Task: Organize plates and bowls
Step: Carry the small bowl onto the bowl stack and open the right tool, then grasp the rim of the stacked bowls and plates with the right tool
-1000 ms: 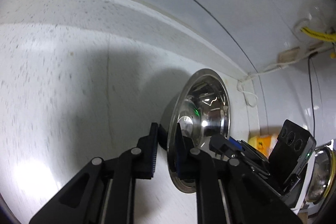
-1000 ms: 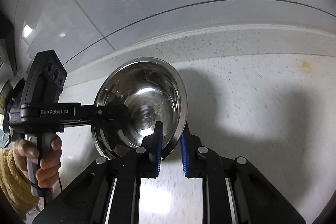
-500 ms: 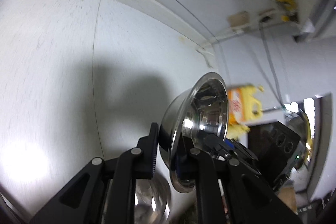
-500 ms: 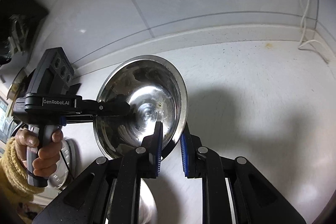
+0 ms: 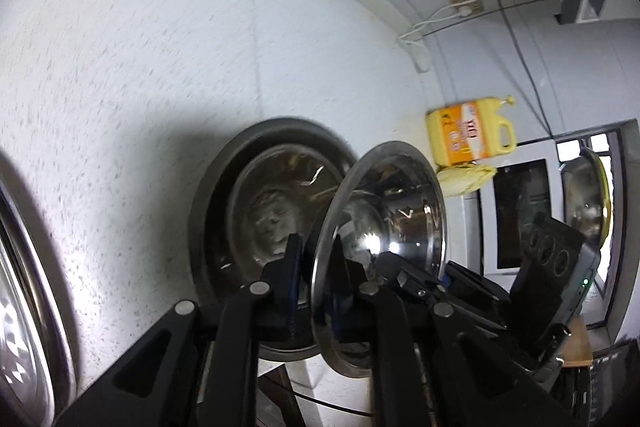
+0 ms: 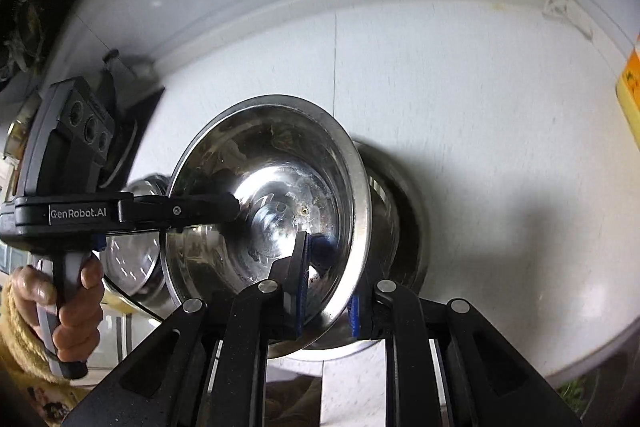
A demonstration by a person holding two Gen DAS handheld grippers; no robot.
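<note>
Both tongs clamp the same shiny round stainless-steel bowl [image 6: 276,195] by its rim, holding it tipped on edge above the white speckled desk [image 6: 480,115]. The right tongs [image 6: 326,279] grip the lower rim, one blue-padded finger inside the bowl and the other behind its outer wall. The left tongs [image 5: 314,283] pinch the rim likewise, one finger on either side of the thin steel edge. In the right wrist view, the left tool reaches in level from the left, its black arm lying across the bowl's mouth, and the person's bare left hand [image 6: 66,303] is wrapped around the grey pistol handle below it, a yellow knitted sleeve at the wrist. Just behind the held bowl stands a larger, duller steel bowl [image 5: 256,203] on the desk, its opening facing the same way. A yellow plastic jug [image 5: 468,137] stands farther back near the wall, with a pale yellow cloth [image 5: 466,179] beside it.
</note>
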